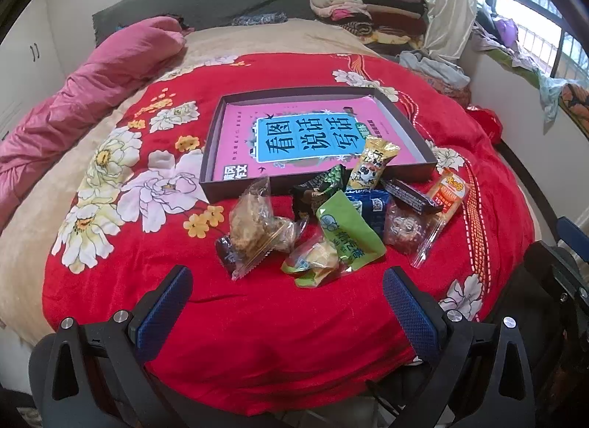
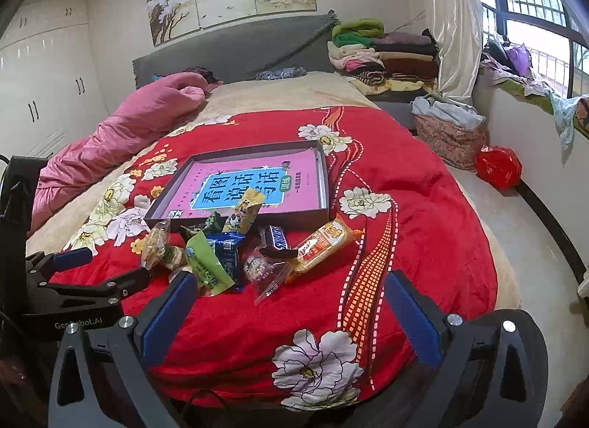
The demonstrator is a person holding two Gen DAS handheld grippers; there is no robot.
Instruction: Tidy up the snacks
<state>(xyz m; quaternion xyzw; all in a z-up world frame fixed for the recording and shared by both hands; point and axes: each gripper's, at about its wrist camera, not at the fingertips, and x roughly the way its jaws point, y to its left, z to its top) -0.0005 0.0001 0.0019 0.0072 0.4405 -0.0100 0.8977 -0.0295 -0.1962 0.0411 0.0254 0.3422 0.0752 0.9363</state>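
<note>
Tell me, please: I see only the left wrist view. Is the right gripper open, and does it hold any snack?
Observer: The right gripper is open, with jaws wide and nothing between them. It hangs above the red flowered blanket, short of the snack pile.
Operator: What is the dark brown wrapped bar beside the long orange packet? I cannot read it.
Observer: In the right wrist view its label reads Snickers.
Operator: And the red thing beyond the bed's edge?
Observer: It is a crumpled red plastic bag. It lies on the pale floor against the wall, not on the bed.
</note>
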